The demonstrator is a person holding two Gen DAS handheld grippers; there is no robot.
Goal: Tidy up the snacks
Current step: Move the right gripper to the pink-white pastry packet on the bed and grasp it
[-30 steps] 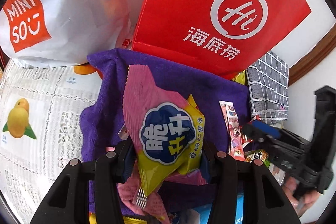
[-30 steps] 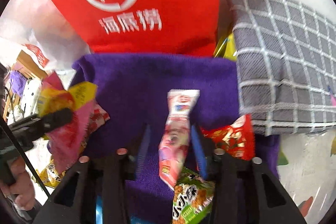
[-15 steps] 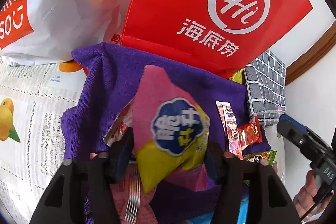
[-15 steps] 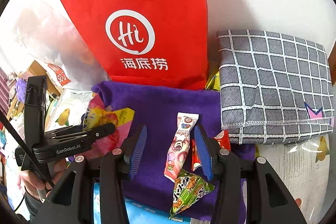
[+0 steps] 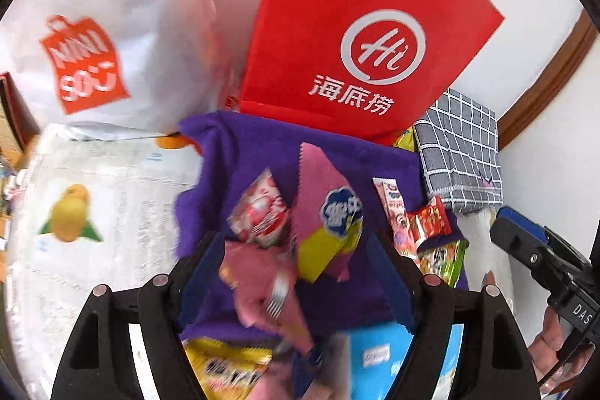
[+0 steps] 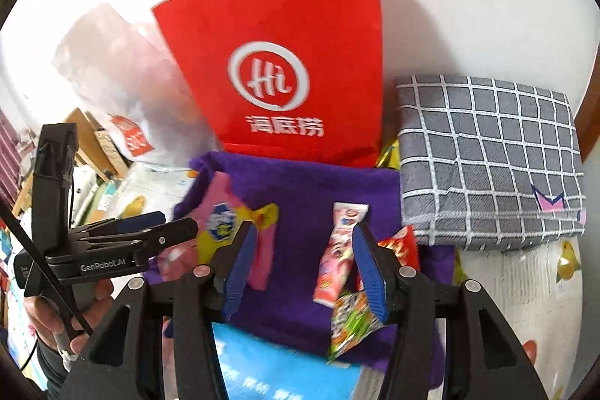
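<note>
Pink snack bag dropped onto purple towel; left claw spread.

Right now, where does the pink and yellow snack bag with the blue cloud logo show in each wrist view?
Left wrist: the pink and yellow snack bag lies centre frame on the purple cloth, just beyond the open left gripper.
Right wrist: the bag is left of centre, on the same cloth.
Shared landmark: the red paper bag stands behind the cloth in both.

Fruit-print tablecloth bears purple towel, bags, grey cloth
</note>
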